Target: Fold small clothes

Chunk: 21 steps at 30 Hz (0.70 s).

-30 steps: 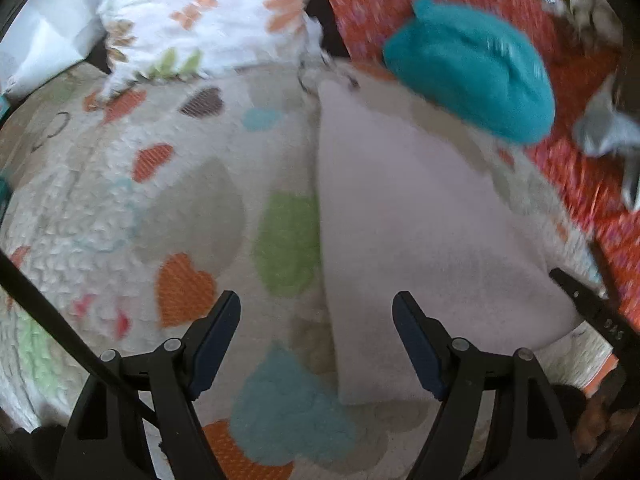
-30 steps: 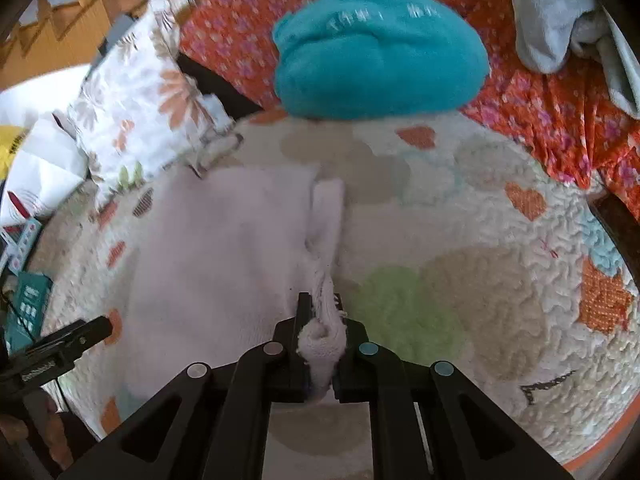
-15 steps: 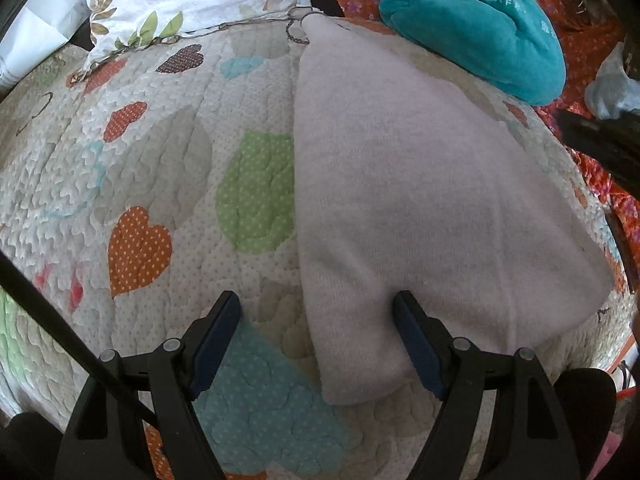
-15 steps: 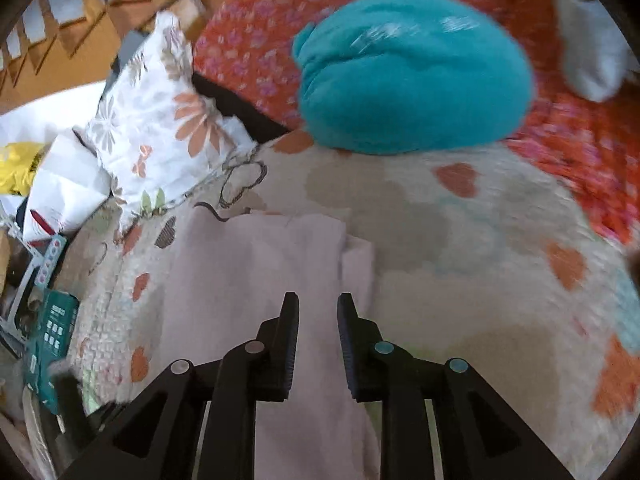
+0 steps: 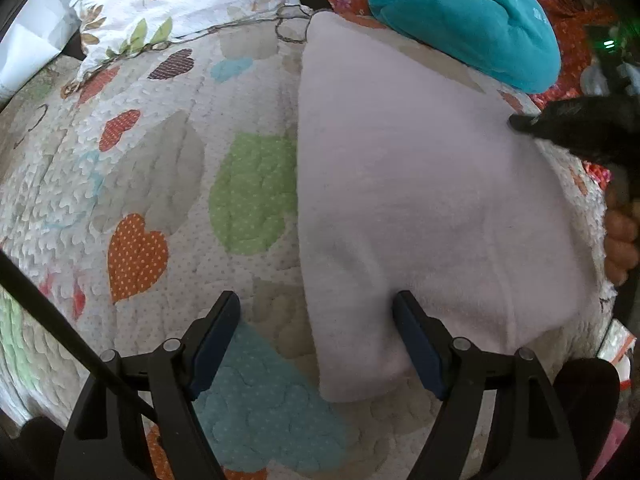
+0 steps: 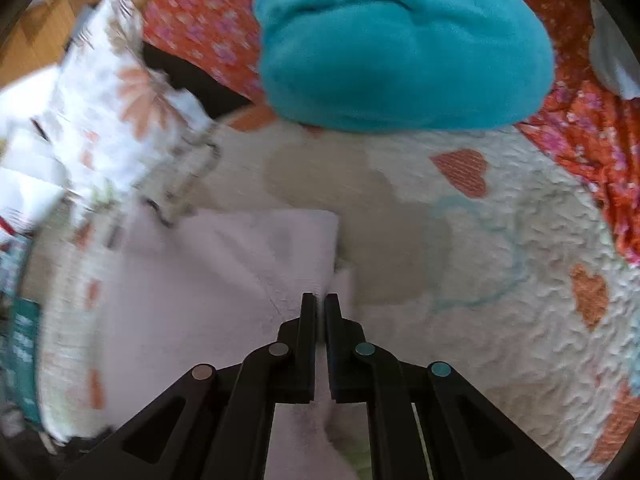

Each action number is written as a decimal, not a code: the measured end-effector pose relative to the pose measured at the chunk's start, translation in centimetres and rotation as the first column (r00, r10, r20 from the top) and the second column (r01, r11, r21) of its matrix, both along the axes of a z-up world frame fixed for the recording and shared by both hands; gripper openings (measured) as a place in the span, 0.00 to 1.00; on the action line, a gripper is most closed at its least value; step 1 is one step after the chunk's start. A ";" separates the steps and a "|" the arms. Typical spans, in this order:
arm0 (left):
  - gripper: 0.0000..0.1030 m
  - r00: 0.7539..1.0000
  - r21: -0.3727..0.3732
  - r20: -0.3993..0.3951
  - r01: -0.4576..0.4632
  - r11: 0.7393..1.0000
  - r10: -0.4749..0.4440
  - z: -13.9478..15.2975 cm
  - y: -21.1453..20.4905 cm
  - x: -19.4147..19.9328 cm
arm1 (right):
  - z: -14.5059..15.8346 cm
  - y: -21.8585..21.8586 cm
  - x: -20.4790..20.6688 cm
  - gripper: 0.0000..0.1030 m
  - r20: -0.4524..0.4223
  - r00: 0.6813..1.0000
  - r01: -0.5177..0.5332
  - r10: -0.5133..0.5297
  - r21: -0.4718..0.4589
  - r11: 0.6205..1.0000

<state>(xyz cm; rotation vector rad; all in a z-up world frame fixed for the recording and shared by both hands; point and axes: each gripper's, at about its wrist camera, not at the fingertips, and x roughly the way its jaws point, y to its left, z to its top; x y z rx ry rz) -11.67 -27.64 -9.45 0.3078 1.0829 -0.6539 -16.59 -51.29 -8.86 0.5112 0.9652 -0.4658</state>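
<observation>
Only writing I can spot is on the teal cushion point(image 5: 464, 20): pale stitched Chinese characters near its top, looks like "工作" at the start. In the right wrist view point(image 6: 404, 44) the rest is too blurry to read.

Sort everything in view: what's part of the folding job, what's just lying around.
Job: pink cloth, left gripper, right gripper.

Lying about: teal bundle, floral pillow, heart quilt, red sheet, grey cloth.
</observation>
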 end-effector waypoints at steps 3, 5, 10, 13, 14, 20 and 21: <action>0.75 0.999 -0.037 -0.044 0.017 0.999 -0.019 1.5 1.3 0.2 | 0.3 1.2 -0.2 0.06 -0.038 0.999 -0.033 0.030 -0.080 0.996; 0.75 0.998 -0.084 -0.056 0.011 0.996 -0.016 2.8 2.2 0.3 | 2.2 1.6 -1.0 0.09 0.010 1.000 -0.010 0.011 -0.119 0.993; 0.75 1.000 -0.130 0.022 -0.019 0.991 0.022 4.3 2.3 1.3 | 6.7 3.8 0.5 0.09 0.198 0.971 -0.140 0.137 0.003 0.990; 0.75 1.000 -0.110 0.004 -0.022 0.994 0.022 2.7 1.4 1.7 | 6.3 5.5 3.4 0.09 0.317 0.915 -0.331 0.249 0.237 0.913; 0.75 1.000 -0.093 -0.012 -0.019 0.995 0.018 1.9 1.0 1.7 | 5.5 6.0 4.8 0.09 0.353 0.894 -0.394 0.275 0.326 0.860; 0.75 0.999 -0.079 -0.035 -0.001 0.997 -0.002 -0.2 0.7 1.0 | -2.3 7.2 13.3 0.08 0.273 0.911 -0.410 0.308 0.527 0.745; 0.75 0.999 -0.085 -0.039 0.001 0.996 -0.004 -0.2 0.8 1.1 | -2.9 6.8 14.4 0.05 0.261 0.919 -0.392 0.296 0.523 0.757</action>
